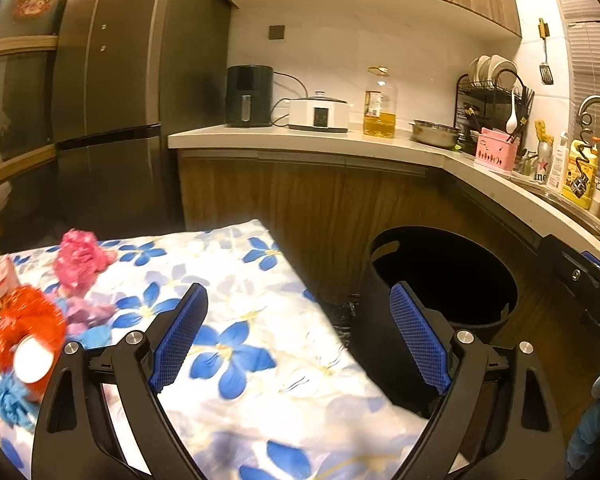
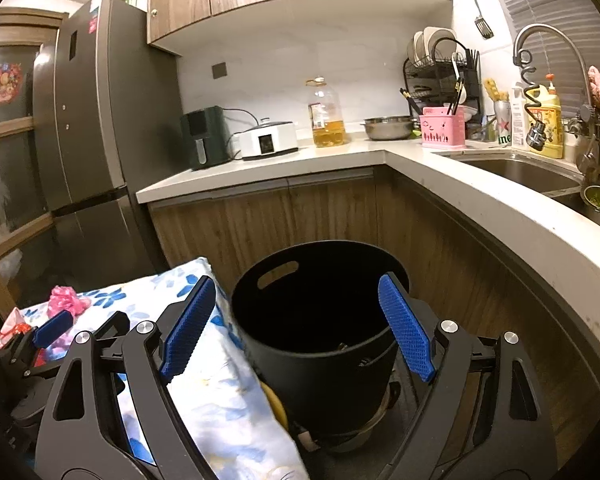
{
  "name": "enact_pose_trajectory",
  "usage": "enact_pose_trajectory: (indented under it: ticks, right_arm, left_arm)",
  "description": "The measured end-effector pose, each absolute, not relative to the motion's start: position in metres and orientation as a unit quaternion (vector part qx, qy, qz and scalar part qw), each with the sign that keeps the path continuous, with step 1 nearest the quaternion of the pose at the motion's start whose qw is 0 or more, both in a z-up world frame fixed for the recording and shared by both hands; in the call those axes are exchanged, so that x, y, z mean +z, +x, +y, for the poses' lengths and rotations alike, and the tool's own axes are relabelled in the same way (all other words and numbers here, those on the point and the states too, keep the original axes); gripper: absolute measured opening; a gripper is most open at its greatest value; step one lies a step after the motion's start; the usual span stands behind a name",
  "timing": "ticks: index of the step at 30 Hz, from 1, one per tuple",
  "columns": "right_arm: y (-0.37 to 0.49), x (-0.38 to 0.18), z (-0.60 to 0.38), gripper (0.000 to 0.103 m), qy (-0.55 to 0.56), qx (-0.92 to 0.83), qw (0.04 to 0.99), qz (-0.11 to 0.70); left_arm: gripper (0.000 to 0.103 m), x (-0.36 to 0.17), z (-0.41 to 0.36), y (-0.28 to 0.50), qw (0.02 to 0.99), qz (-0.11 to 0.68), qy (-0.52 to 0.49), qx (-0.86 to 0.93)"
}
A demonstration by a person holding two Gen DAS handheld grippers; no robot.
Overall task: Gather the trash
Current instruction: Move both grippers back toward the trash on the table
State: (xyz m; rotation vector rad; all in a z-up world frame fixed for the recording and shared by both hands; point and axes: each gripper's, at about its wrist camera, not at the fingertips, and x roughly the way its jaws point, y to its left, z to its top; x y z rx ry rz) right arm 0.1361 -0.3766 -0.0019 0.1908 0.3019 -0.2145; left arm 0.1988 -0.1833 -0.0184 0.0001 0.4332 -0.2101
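Nearest the lens, your left gripper [image 1: 298, 336] stands with its black arms spread and its blue waffle-textured pads wide apart, nothing between them, hanging over the soft white cloth printed with blue flowers [image 1: 236, 312] that covers the table. Your right gripper [image 2: 296, 328] is likewise gaping and empty, framing the round black plastic bin with a slotted handle [image 2: 316, 320] at twelve o'clock in its view. By my reading both hands are between loads, so the next step is another pick. The trash sits at nine o'clock in the left view: a crinkly red foil wrapper [image 1: 16, 324], a crumpled pink plastic wad [image 1: 78, 260] above it at ten o'clock, and frayed blue scraps [image 1: 8, 396] below at eight. You will probably need to swing the left gripper over there and close gently; these pieces look light and springy. The bin [image 1: 444, 280] waits at two o'clock, beside the table's edge.
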Motion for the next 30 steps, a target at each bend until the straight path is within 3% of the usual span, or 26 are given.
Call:
enact_pose_trajectory:
  ticks: [13,30]
  right_arm:
    - [0.108,-0.007,-0.322,0.083,0.107,-0.074,0.983,0.132]
    - [0.122,-0.04,-0.181,0.083,0.062,0.084,0.98,0.17]
  left_arm:
    - [0.089,-0.028,-0.097,0.153,0.978,0.204,-0.029,-0.031]
    - [0.089,-0.053,0.046,0.112,0.967,0.204,-0.059,0.14]
